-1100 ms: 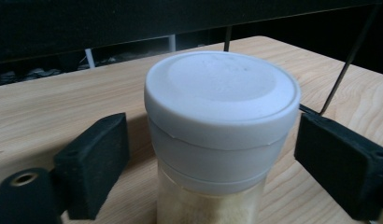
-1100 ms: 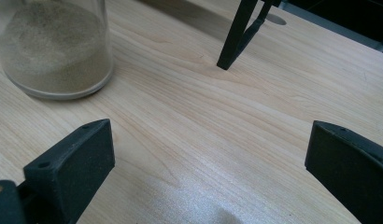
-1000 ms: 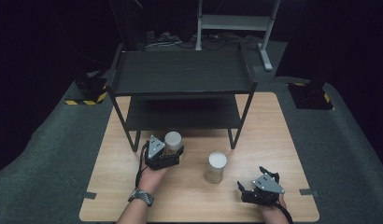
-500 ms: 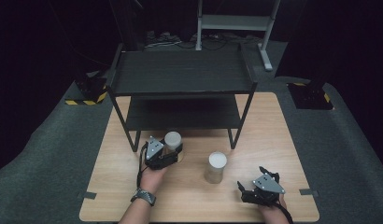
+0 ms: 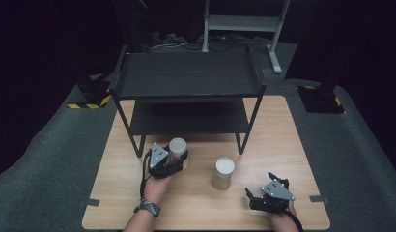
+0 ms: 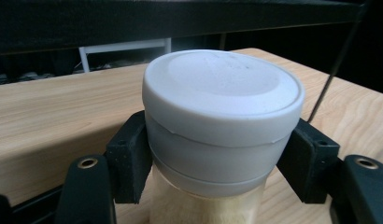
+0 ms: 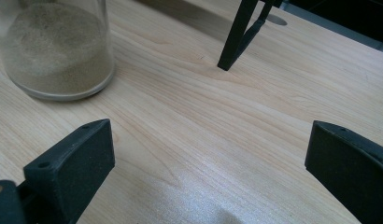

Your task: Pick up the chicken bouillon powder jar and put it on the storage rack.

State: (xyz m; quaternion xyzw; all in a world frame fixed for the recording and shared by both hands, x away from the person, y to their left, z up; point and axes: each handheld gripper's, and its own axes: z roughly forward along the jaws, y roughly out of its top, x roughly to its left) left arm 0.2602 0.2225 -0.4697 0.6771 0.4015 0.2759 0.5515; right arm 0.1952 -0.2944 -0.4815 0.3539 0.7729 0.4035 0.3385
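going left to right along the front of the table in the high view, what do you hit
left gripper shut on a jar → second jar standing free → right gripper, open on the table

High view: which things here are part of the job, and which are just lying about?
In the job:
- left gripper, shut on the left jar
- second jar, standing free
- black shelf rack
- right gripper, open

Lying about:
- yellow-black striped block on the floor

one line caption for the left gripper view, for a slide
Left gripper clamped on a white-lidded jar over the wooden table.
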